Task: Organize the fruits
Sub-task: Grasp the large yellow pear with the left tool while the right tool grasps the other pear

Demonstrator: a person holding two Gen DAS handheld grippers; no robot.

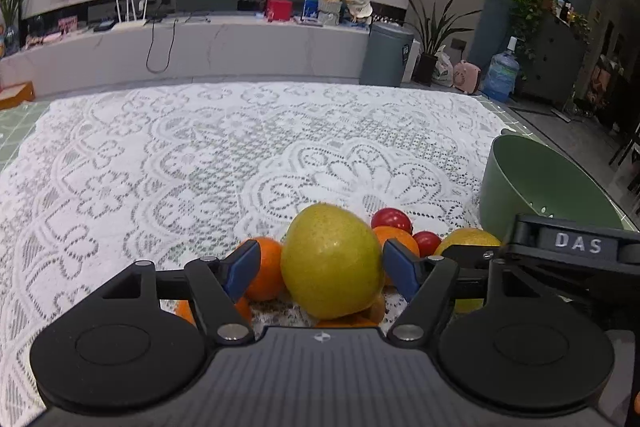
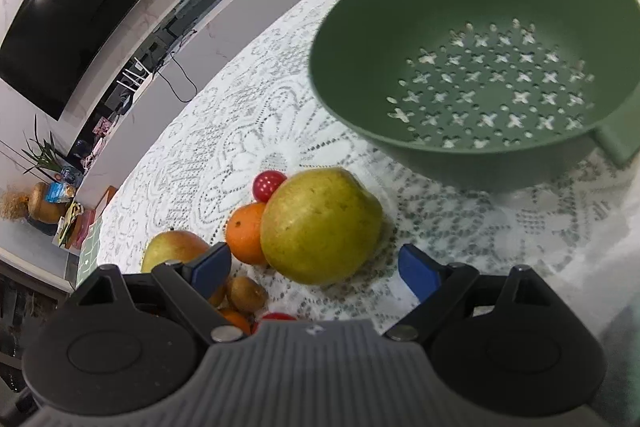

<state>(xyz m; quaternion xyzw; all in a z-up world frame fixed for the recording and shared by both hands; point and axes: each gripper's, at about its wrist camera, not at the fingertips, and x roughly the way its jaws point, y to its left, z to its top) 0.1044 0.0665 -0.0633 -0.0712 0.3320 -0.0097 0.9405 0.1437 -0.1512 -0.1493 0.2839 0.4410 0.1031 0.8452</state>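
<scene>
A pile of fruit lies on the lace tablecloth. In the left wrist view a big yellow-green pear sits between the blue pads of my left gripper, which is open and does not press on it. Oranges and red tomatoes crowd around it. In the right wrist view another yellow-green pear lies just ahead of my open right gripper, untouched. Beside it are an orange, a red tomato, a kiwi and a reddish pear.
A green colander stands on the cloth beyond the fruit, with nothing in it; its rim shows at the right of the left wrist view. The right gripper's black body reaches in beside the left one. Bare cloth stretches to the left and far side.
</scene>
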